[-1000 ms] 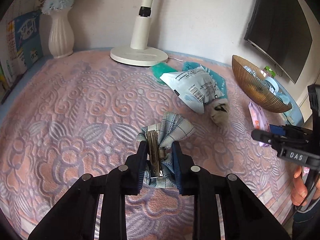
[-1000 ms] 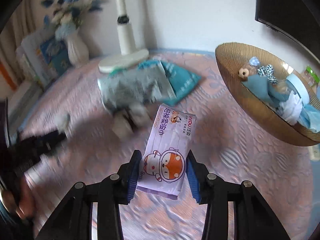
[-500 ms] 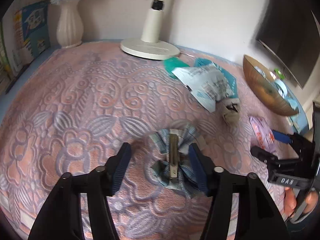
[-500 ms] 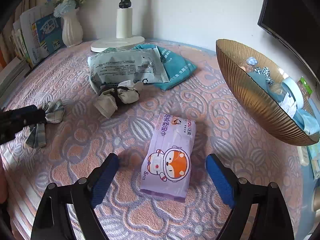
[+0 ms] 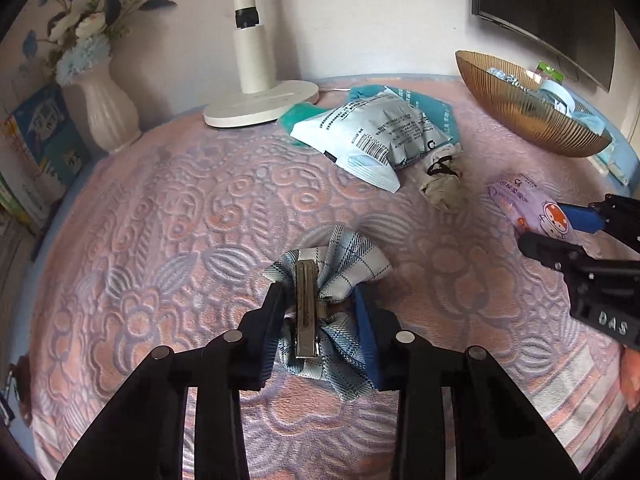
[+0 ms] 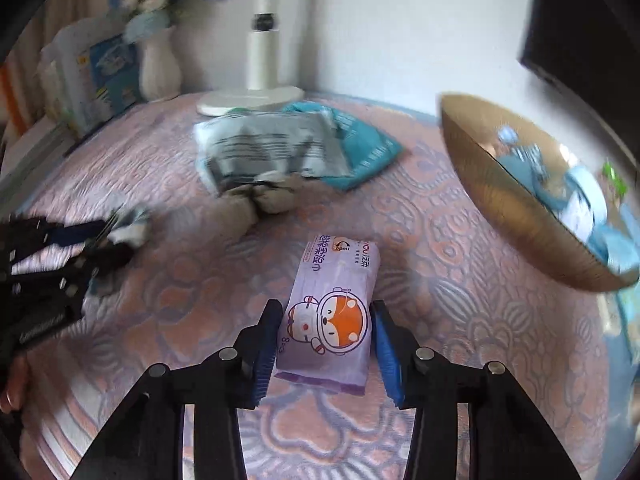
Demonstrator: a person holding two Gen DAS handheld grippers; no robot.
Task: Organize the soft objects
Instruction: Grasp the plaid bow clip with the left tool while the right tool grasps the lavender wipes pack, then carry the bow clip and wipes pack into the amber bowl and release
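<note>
Fingers of left gripper (image 5: pixel 320 304) pinched on plaid bow clip (image 5: pixel 326 280); right gripper (image 6: pixel 326 332) fingers bracket purple wipes pack (image 6: pixel 332 312) narrowly, contact unclear — both items on embossed pink worktop (image 5: pixel 160 220).

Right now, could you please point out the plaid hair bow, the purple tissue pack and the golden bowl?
plaid hair bow (image 5: pixel 352 258): left wrist view, on its upper right fabric lobe.
purple tissue pack (image 6: pixel 332 312): right wrist view, on the printed fox face.
golden bowl (image 6: pixel 516 216): right wrist view, on its ribbed outer wall.
</note>
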